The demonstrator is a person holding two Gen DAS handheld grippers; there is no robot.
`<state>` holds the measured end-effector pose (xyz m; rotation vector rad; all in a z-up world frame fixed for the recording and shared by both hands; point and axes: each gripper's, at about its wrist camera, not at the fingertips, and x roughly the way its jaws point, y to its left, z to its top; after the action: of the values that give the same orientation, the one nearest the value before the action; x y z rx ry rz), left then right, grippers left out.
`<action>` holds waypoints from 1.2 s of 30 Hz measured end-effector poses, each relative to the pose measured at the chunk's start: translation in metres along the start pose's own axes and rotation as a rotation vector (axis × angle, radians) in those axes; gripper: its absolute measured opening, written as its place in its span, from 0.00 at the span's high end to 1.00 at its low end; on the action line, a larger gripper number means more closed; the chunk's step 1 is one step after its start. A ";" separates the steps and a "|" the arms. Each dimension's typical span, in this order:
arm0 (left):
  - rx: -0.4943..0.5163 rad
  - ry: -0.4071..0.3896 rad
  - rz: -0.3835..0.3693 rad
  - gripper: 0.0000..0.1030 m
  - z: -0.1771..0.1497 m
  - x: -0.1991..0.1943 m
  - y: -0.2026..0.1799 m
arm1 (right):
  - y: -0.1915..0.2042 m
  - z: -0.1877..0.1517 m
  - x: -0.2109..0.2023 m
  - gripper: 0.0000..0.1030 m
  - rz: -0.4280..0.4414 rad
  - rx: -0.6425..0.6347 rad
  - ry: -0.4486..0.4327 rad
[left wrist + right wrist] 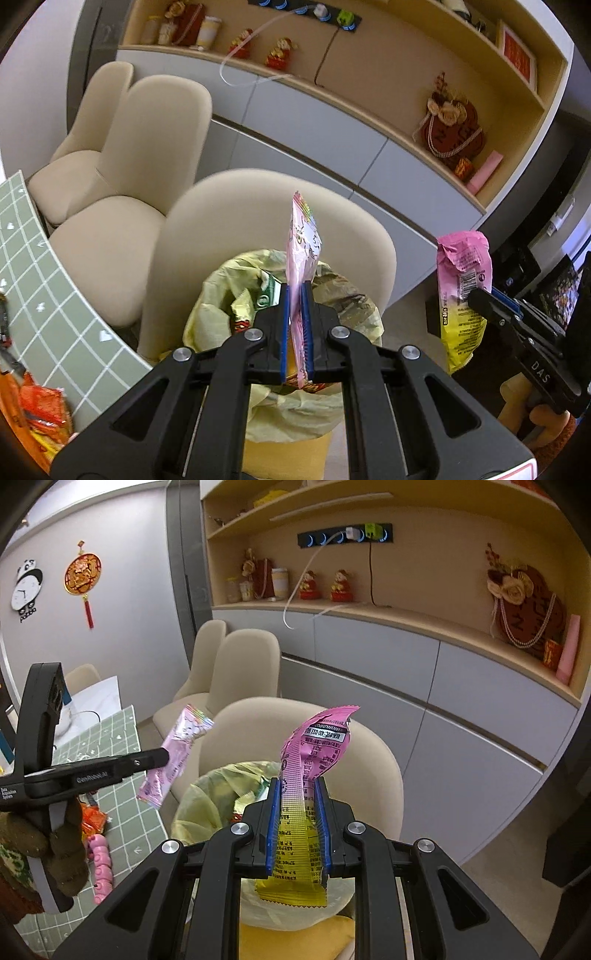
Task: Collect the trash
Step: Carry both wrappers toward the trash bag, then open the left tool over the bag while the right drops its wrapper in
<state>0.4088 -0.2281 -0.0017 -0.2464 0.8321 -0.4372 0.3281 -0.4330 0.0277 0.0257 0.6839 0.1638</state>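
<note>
My left gripper (295, 291) is shut on a light pink snack wrapper (303, 243) and holds it upright over the yellow trash bin (295, 417) lined with a yellowish bag. My right gripper (297, 786) is shut on a pink-and-yellow wrapper (314, 753) above the same bin (199, 805). The bin holds several wrappers (243, 306). In the left wrist view the right gripper (476, 295) and its wrapper (461, 291) show at the right. In the right wrist view the left gripper (162, 757) and its pink wrapper (177, 753) show at the left.
A green grid tablecloth covers the table (55, 306) at the left, with red-orange wrappers (40, 413) and a pink toy (101, 864) on it. Beige chairs (155, 129) stand behind the bin. Grey cabinets and a wooden shelf (424, 635) line the wall.
</note>
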 end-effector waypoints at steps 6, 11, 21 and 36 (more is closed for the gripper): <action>0.005 0.040 -0.013 0.94 0.002 0.028 -0.005 | -0.008 -0.003 0.014 0.82 -0.007 0.018 0.028; -0.014 0.082 -0.003 0.94 -0.001 0.048 0.006 | -0.012 -0.004 0.024 0.82 -0.009 0.027 0.044; -0.056 0.167 -0.011 0.76 -0.013 0.071 0.027 | -0.013 0.002 0.055 0.82 0.021 0.011 0.084; -0.115 0.113 0.043 0.72 -0.032 -0.008 0.061 | 0.010 0.000 0.115 0.82 0.048 -0.098 0.139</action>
<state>0.3964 -0.1717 -0.0400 -0.3119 0.9734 -0.3656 0.4147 -0.4048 -0.0438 -0.0641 0.8137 0.2470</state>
